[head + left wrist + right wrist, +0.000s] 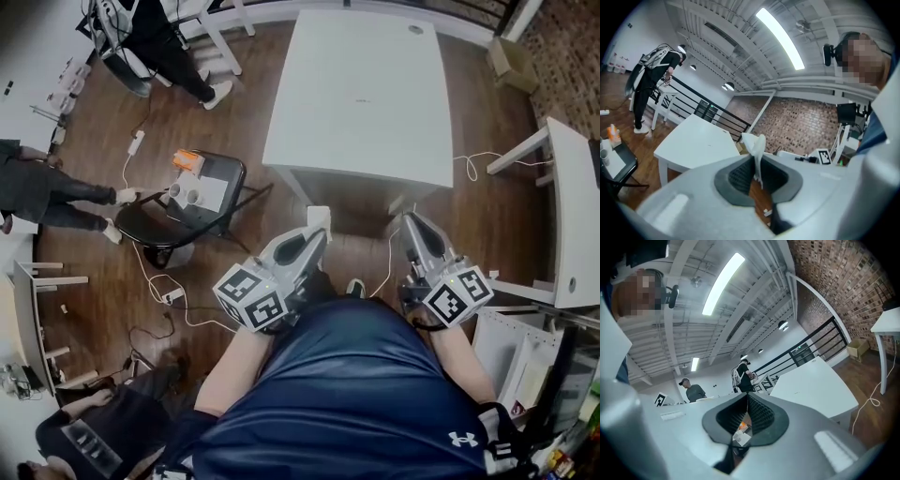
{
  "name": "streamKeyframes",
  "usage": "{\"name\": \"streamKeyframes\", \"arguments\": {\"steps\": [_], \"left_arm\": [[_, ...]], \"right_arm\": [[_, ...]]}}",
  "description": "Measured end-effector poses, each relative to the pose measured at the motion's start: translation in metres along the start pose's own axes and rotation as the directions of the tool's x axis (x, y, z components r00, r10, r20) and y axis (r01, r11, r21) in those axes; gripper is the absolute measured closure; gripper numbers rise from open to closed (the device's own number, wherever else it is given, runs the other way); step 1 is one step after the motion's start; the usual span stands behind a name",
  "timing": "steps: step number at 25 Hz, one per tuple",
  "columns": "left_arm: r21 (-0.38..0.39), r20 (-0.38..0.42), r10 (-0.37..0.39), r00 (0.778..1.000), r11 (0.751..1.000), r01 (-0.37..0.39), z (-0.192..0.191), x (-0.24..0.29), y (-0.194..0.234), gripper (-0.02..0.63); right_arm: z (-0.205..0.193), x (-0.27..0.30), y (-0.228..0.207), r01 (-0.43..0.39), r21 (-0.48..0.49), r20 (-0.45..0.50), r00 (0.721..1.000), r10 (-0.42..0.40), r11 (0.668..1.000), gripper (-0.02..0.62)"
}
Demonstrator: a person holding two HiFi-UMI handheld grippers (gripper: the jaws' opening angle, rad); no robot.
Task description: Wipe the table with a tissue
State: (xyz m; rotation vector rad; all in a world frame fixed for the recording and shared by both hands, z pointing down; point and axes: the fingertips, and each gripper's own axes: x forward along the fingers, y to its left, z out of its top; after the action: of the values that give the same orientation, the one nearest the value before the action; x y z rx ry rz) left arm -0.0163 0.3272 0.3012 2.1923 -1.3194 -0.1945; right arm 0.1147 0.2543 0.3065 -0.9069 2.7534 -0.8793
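- My left gripper (318,234) pinches a white, crumpled tissue (756,143), its end poking past the jaws.
- My right gripper (747,398) is closed, seemingly empty.
- Table (356,94) ahead, untouched.

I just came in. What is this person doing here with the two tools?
A person stands just short of the white table, with a hand-held gripper in each hand. The left hand-held gripper is shut on a white tissue, which sticks up from between its jaws. The right hand-held gripper is shut and holds nothing. Neither one touches the table, so the wiping has not begun.
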Motion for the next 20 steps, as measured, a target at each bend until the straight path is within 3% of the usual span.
{"name": "streamKeyframes", "arguments": {"steps": [10, 15, 20], "left_arm": [[-0.037, -0.026, -0.067, 0.997, 0.997, 0.066, 0.035, 0.060, 0.080, 0.583], [-0.048, -0.050, -0.116, 0.992, 0.992, 0.113, 0.071, 0.111, 0.128, 0.583], [-0.063, -0.095, -0.115, 0.989, 0.992, 0.110, 0.091, 0.144, 0.184, 0.583]], "right_arm": [[0.022, 0.067, -0.046, 0.114, -0.023, 0.003, 0.994, -0.114, 0.993, 0.583], [0.050, 0.108, -0.076, 0.222, -0.048, 0.008, 0.975, -0.221, 0.974, 0.583], [0.059, 0.153, -0.098, 0.299, -0.051, -0.013, 0.954, -0.300, 0.953, 0.583]]}}
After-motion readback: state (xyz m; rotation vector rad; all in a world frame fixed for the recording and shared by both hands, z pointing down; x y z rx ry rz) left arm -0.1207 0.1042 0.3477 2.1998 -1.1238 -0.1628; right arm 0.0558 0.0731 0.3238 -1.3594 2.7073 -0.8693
